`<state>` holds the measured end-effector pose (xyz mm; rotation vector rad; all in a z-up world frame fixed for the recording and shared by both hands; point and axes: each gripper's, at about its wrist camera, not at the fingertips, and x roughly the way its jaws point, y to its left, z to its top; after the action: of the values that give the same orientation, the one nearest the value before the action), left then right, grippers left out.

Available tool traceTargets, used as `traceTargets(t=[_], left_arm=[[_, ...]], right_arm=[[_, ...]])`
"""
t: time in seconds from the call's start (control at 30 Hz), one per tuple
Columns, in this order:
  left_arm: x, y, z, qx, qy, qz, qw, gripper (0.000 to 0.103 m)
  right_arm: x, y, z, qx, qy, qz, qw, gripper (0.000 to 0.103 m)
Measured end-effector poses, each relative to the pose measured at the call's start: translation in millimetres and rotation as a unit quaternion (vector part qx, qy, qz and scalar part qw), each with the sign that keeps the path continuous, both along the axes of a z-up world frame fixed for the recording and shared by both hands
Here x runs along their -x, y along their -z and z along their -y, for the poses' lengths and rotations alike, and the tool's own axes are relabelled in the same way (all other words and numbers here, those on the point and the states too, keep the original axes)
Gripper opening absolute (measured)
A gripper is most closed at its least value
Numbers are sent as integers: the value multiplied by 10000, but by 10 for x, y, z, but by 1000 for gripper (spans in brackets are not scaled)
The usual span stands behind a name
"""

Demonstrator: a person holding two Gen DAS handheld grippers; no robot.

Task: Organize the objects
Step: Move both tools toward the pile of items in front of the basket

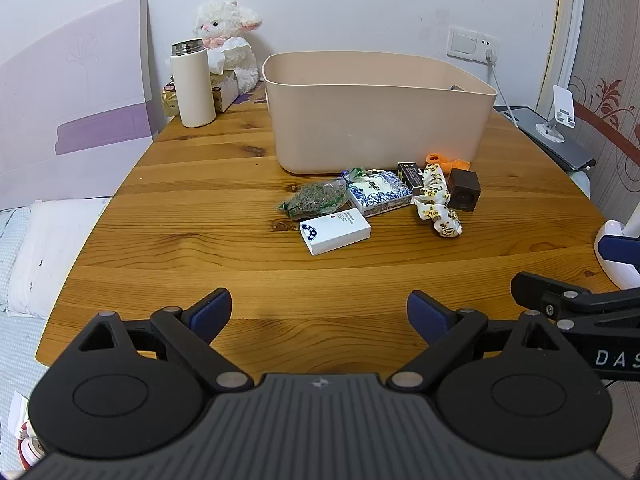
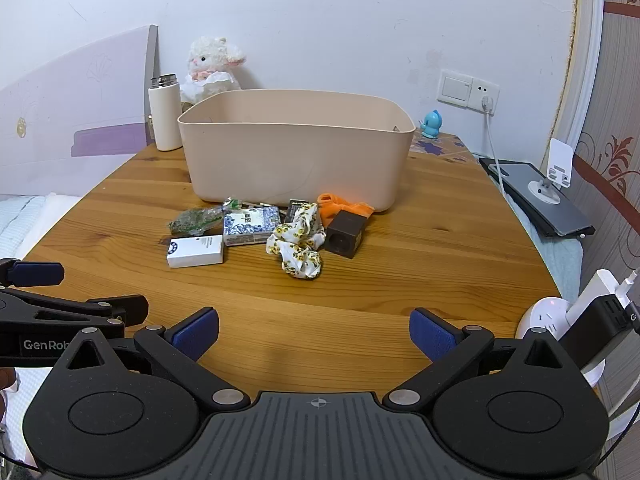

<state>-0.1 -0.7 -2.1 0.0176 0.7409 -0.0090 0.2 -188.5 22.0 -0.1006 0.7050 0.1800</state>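
Note:
A beige plastic bin (image 1: 376,120) (image 2: 296,148) stands on the wooden table (image 1: 200,240) (image 2: 420,264). In front of it lie a white box (image 1: 335,231) (image 2: 195,251), a green bag of dried leaves (image 1: 316,197) (image 2: 196,218), a blue-white patterned pack (image 1: 380,194) (image 2: 251,224), a floral cloth (image 1: 436,204) (image 2: 300,246), a dark brown cube (image 1: 463,190) (image 2: 345,236), an orange cloth (image 1: 446,160) (image 2: 344,206) and a small black box (image 1: 410,172). My left gripper (image 1: 319,314) is open and empty near the front edge. My right gripper (image 2: 314,332) is open and empty beside it.
A white flask (image 1: 192,84) (image 2: 165,114) and a plush lamb (image 1: 228,40) (image 2: 212,64) stand at the back left. A blue figurine (image 2: 431,124) is at the back right. A phone stand on a grey device (image 1: 560,120) (image 2: 548,184) and a power strip (image 2: 560,316) lie to the right. A bed is on the left.

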Motion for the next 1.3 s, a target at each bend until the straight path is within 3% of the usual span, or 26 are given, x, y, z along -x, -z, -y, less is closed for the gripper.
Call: traceTargets(t=[1.3], left_arm=[[-66, 17, -21, 19, 18, -145, 9999, 95]], right_arm=[[-57, 59, -22, 53, 17, -89, 9999, 103]])
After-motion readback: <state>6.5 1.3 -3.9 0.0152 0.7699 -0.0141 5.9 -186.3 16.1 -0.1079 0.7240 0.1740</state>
